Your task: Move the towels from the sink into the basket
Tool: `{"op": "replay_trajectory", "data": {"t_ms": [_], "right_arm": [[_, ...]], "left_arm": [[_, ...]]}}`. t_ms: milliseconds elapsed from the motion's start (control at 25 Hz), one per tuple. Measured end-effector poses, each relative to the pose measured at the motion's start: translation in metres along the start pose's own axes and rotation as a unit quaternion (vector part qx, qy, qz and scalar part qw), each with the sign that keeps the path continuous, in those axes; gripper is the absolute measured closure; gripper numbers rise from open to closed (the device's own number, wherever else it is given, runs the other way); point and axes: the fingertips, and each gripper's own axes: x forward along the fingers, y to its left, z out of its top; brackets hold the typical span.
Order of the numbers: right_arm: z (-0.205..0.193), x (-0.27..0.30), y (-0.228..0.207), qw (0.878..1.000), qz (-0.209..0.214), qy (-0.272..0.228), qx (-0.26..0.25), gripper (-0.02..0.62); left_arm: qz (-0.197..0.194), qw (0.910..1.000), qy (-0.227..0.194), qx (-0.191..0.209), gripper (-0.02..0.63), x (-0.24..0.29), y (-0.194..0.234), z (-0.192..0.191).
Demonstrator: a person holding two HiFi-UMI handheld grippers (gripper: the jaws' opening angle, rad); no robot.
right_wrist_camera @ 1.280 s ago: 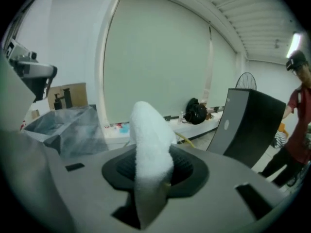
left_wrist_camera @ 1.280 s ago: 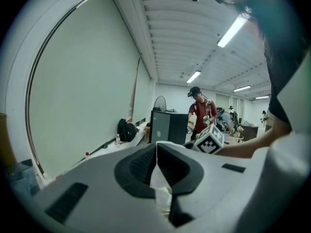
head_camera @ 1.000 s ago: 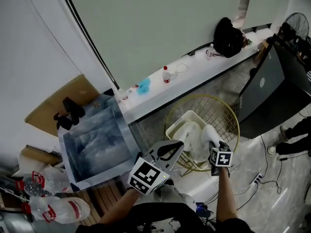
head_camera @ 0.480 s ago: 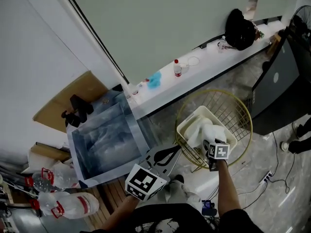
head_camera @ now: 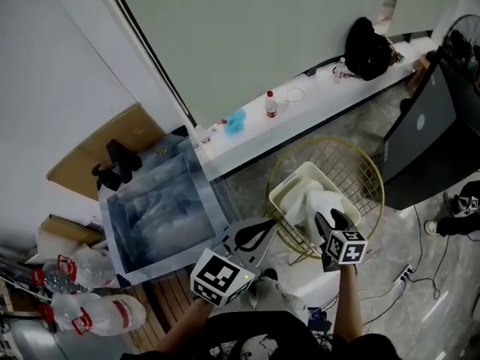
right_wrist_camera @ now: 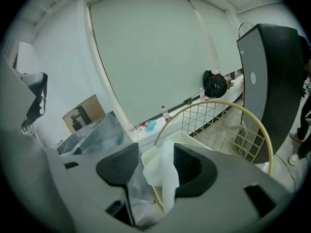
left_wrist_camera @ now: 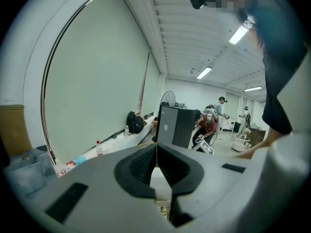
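Note:
A gold wire basket point(head_camera: 371, 175) holds a white tub point(head_camera: 281, 193), and white towels point(head_camera: 311, 201) lie heaped in the tub. My right gripper point(head_camera: 330, 220) hovers at the tub's near edge. Its jaws are opening. In the right gripper view a white towel point(right_wrist_camera: 163, 174) hangs between the pads of the right gripper point(right_wrist_camera: 155, 154), resting against the right one, with a gap on the left. The steel sink point(head_camera: 161, 216) is to the left; I cannot tell what is in it. My left gripper point(head_camera: 274, 223) is between sink and basket, and it point(left_wrist_camera: 156, 149) is shut with nothing in it.
A white ledge behind carries a red-capped bottle point(head_camera: 271, 103), a blue object and a black bag point(head_camera: 369, 47). A dark panel point(head_camera: 431, 133) stands right of the basket. Plastic bottles point(head_camera: 90, 313) and cardboard point(head_camera: 90, 152) lie left of the sink. Cables cross the floor at right.
The right gripper's jaws have spread and the towel it carried over the tub now lies on the heap. The gripper has drawn back slightly toward me. The left gripper stays put.

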Motion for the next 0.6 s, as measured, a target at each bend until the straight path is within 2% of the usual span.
{"op": "replay_trajectory", "data": {"t_ms": [80, 120, 280, 600], "right_arm": [[0.020, -0.018, 0.012, 0.999, 0.007, -0.035, -0.001, 0.416], [0.030, -0.027, 0.019, 0.999, 0.012, -0.051, -0.002, 0.428], [0.058, -0.053, 0.049, 0.995, 0.038, -0.088, -0.020, 0.448], [0.081, -0.074, 0.136, 0.985, 0.097, -0.115, -0.088, 0.493]], "left_arm": [[0.003, 1.0000, -0.004, -0.003, 0.597, -0.004, -0.002, -0.001], [0.005, 1.0000, -0.007, -0.005, 0.597, -0.006, -0.003, -0.001], [0.018, 0.9997, -0.013, -0.010, 0.597, -0.016, -0.003, -0.004], [0.072, 0.9966, -0.032, -0.025, 0.597, -0.073, 0.013, -0.012]]}}
